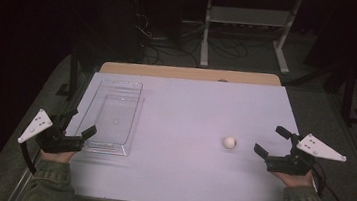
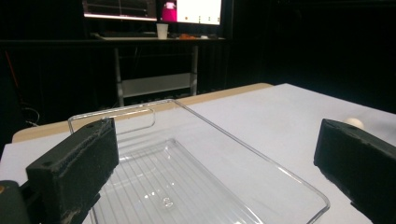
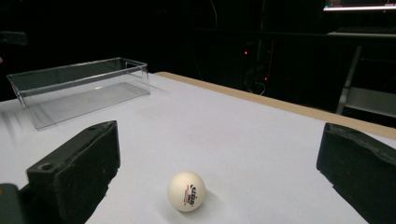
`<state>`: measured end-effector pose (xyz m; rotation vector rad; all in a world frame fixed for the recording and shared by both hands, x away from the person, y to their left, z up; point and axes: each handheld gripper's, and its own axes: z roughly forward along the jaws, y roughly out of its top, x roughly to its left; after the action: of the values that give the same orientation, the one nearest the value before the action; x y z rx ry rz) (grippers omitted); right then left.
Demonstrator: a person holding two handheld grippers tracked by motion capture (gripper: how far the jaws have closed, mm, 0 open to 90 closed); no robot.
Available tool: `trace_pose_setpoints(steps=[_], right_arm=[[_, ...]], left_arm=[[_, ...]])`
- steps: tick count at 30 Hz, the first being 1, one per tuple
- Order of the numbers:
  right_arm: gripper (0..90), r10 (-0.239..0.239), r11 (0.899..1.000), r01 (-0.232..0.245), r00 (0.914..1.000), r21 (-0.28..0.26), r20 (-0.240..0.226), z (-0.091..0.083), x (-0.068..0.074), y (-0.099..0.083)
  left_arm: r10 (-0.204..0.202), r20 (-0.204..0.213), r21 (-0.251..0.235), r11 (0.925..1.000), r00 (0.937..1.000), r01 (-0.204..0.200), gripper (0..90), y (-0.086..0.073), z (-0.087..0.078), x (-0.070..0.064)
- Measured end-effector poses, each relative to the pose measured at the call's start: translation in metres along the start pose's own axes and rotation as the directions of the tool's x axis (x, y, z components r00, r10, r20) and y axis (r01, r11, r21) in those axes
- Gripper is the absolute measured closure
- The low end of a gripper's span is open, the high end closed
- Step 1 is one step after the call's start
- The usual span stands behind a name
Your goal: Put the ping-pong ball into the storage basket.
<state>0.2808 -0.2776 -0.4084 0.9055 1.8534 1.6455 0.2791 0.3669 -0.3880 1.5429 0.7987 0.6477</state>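
A white ping-pong ball (image 1: 230, 142) lies on the white tabletop, right of centre; in the right gripper view the ball (image 3: 186, 191) sits just ahead of the jaws, between them. My right gripper (image 1: 269, 142) is open, a short way right of the ball, holding nothing. A clear plastic tray (image 1: 113, 116) rests empty on the left part of the table. My left gripper (image 1: 80, 123) is open at the tray's near left corner, and the tray (image 2: 196, 158) stretches away in front of its jaws. The ball (image 2: 353, 122) peeks above the right jaw there.
The white tabletop (image 1: 191, 107) has a wooden strip (image 1: 189, 73) along its far edge. Beyond it stand a metal shelf frame (image 1: 247, 27) and cables on the dark floor. A desk with monitors (image 2: 154, 9) is in the far background.
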Motion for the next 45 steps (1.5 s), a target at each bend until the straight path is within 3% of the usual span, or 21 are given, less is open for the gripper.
trace_pose_setpoints(steps=[16,21,28,33,45], right_arm=[[0.0,-0.009,1.000,0.009,0.9999,0.019,0.006,-0.005,0.003,-0.001],[0.0,-0.006,1.000,0.006,1.0000,0.021,0.006,-0.005,0.003,-0.001],[0.0,-0.007,1.000,0.007,0.9999,0.026,0.008,-0.004,0.004,-0.001],[0.0,-0.004,1.000,0.003,0.9999,0.023,0.012,-0.005,0.003,-0.001],[0.0,-0.004,1.000,0.003,0.9999,0.027,0.014,-0.005,0.003,-0.002]], left_arm=[[0.038,0.001,0.045,0.9983,0.9993,-0.038,0.0,0.005,0.008,-0.005],[0.047,0.022,0.055,0.9974,0.9987,-0.048,0.0,0.012,0.008,-0.010],[0.097,0.039,0.103,0.9896,0.9946,-0.100,0.0,0.020,0.012,-0.013],[0.111,0.046,0.110,0.9873,0.9928,-0.115,0.0,0.028,0.015,-0.015],[0.151,0.099,0.161,0.9730,0.9836,-0.166,0.0,0.050,0.032,-0.022]])
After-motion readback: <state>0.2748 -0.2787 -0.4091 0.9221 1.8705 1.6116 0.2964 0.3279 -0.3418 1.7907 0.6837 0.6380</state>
